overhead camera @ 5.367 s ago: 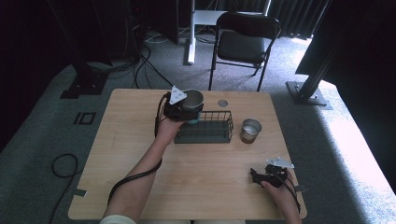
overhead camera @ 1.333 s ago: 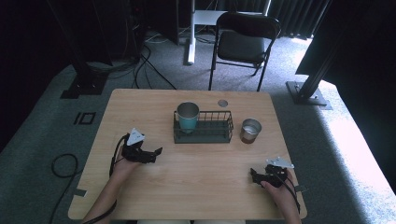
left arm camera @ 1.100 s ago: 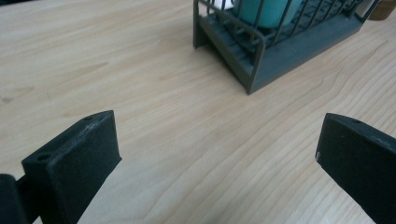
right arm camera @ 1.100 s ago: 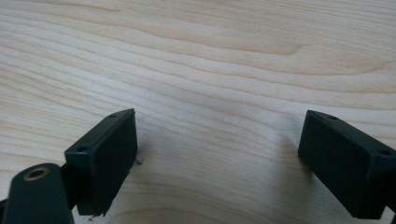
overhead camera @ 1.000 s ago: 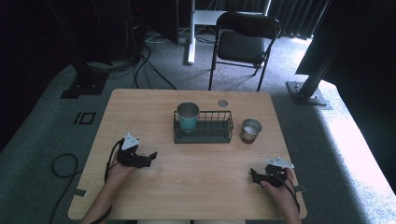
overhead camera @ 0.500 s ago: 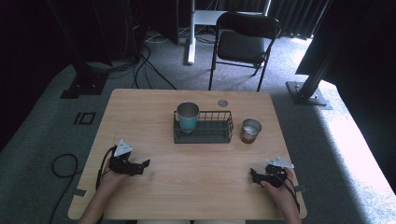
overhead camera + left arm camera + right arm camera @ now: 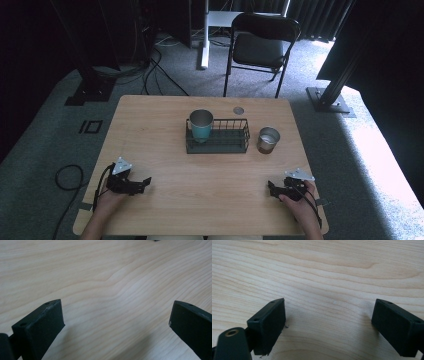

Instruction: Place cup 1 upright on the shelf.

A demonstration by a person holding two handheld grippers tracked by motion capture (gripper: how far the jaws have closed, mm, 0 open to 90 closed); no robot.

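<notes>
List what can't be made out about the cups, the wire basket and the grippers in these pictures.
- Teal metal cup in the black wire basket, high view: its base is hidden by the basket wall.
- Small steel cup, high view: contents too small to tell.
- Small round disc, high view: too small to identify.
- Left gripper and right gripper: jaw bases cut off by the bottom edge.

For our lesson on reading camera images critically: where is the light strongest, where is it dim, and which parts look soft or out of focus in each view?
High view: daylight washes out the floor at right, while the far background is nearly black; the table is evenly lit. Left gripper view: the left gripper is close and soft-edged, and casts faint shadows on sharp wood grain. Right gripper view: the right gripper likewise looks slightly soft, with darker shadows under it.
</notes>
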